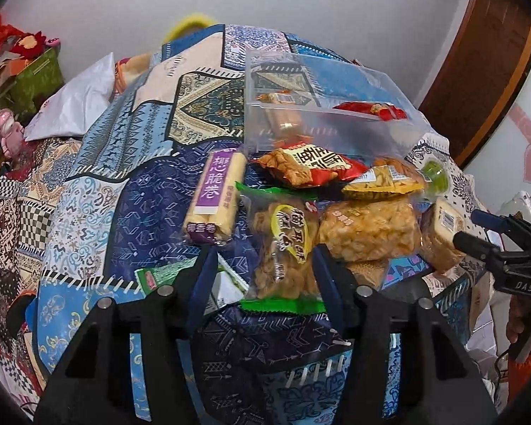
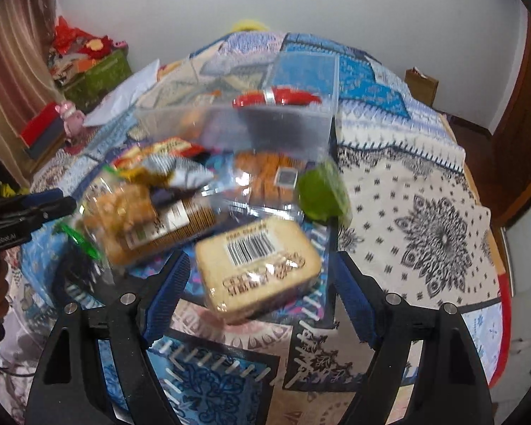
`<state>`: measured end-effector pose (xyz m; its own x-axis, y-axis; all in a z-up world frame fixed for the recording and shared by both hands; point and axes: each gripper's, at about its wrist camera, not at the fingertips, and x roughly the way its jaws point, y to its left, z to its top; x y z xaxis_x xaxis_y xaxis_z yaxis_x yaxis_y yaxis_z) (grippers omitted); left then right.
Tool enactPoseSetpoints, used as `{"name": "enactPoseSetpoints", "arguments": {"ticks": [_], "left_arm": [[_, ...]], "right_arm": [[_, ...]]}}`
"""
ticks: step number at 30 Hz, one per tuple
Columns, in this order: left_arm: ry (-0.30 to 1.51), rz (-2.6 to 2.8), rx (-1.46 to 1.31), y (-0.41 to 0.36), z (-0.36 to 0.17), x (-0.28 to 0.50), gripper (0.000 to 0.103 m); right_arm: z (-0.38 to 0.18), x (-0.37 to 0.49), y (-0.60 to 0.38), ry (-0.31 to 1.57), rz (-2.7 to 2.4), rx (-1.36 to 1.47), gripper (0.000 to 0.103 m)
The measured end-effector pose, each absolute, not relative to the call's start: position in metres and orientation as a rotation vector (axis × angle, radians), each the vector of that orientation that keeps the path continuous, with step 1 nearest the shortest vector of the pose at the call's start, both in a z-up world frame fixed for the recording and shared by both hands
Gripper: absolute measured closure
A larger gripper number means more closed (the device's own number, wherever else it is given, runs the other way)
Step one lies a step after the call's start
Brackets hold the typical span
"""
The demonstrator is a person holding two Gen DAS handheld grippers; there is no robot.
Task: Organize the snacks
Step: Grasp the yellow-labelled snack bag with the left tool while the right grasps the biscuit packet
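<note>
Left tool wide apart, straddling green-edged snack bag, ungripped. Right tool wide apart, empty, bracketing barcode pack. Clear bin waits behind.

Both wrist cams look forward, low over the bed, close to the snack pile; shared: clear bin; right view blurry, probably nearer.

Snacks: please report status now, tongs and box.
Left tongs open, over green-sealed bag. Right tongs open, around barcode pack, not closed. Clear box holds two snacks; the pile still outside, in front of it.
</note>
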<state>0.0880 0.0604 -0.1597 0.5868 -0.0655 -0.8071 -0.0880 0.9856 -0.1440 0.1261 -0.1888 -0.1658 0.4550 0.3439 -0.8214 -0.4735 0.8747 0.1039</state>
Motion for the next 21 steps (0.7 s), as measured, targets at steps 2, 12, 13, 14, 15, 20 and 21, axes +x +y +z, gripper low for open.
{"name": "enactPoseSetpoints", "arguments": {"ticks": [2,12,13,14,15,20,21], "left_arm": [[0.943,0.004,-0.167,0.057,-0.162,0.091,0.050],[0.985,0.014,-0.189,0.061,-0.183,0.117,0.051],[0.995,0.013,-0.196,0.061,-0.187,0.119,0.051],[1.001,0.013,-0.195,0.061,-0.189,0.121,0.051],[1.006,0.013,-0.193,0.059,-0.191,0.123,0.051],[1.009,0.007,-0.193,0.056,-0.197,0.132,0.051],[1.010,0.007,-0.192,0.056,-0.198,0.133,0.051]], "right_arm": [[-0.169,0.127,-0.188,0.983,0.506,-0.151,0.023],[-0.180,0.137,-0.190,1.035,0.534,-0.086,0.020],[-0.183,0.139,-0.189,1.043,0.536,-0.087,0.020],[-0.185,0.139,-0.189,1.050,0.540,-0.086,0.020],[-0.187,0.140,-0.188,1.052,0.541,-0.082,0.020],[-0.188,0.141,-0.188,1.041,0.543,-0.068,0.020],[-0.188,0.141,-0.188,1.037,0.544,-0.066,0.020]]}}
